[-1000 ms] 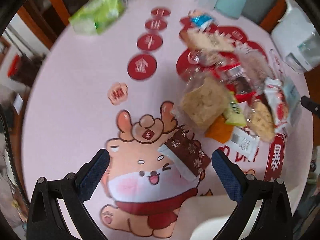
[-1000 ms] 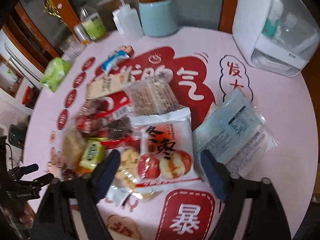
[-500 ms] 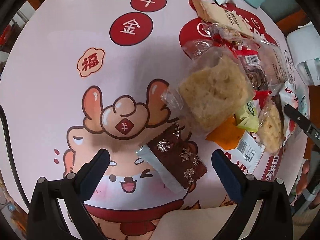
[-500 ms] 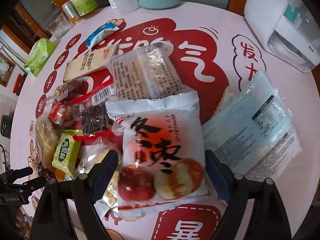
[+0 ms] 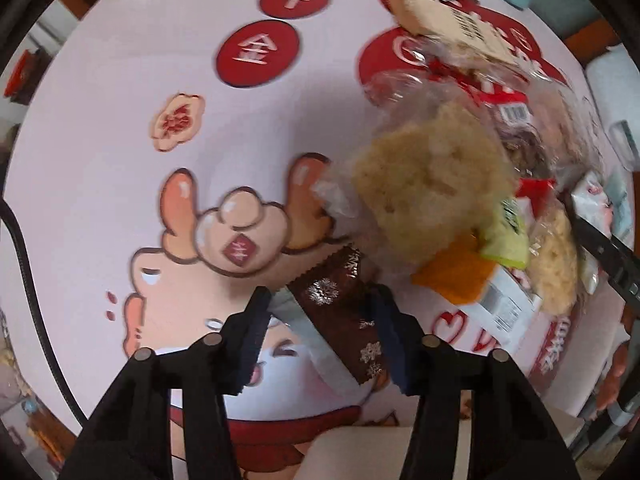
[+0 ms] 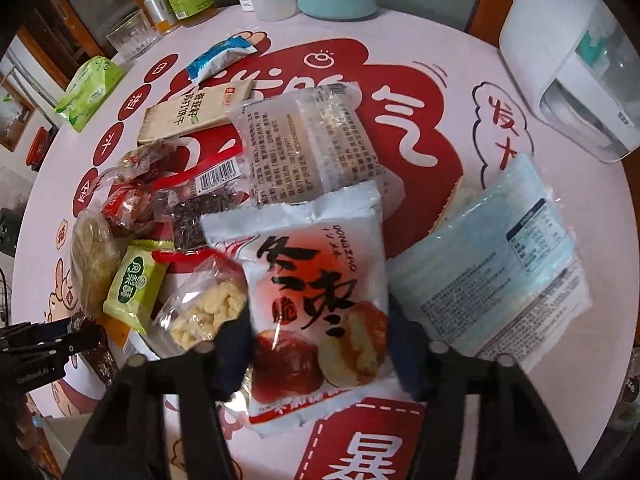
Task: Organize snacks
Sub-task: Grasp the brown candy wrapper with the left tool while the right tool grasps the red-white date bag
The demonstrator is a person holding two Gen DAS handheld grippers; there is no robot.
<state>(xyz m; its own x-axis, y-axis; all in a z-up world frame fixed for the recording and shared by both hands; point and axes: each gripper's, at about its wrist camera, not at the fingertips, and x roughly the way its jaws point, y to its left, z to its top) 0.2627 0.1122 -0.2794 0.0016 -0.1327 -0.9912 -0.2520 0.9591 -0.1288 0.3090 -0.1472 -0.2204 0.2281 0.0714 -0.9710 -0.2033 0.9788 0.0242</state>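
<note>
Both claws closed in since earlier: left gripper pinched the brown snack bar mid-body; right gripper squeezed the jujube bag, light, crinkly, likely slippery.

Glossy foil on the brown packet; crinkled shiny plastic on the jujube bag; smooth printed surface.

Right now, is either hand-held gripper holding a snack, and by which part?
Left hand-held gripper is closed across the middle of the brown snowflake wrapper. Right hand-held gripper pinches the lower half of the white jujube snack bag by its side edges.
</note>
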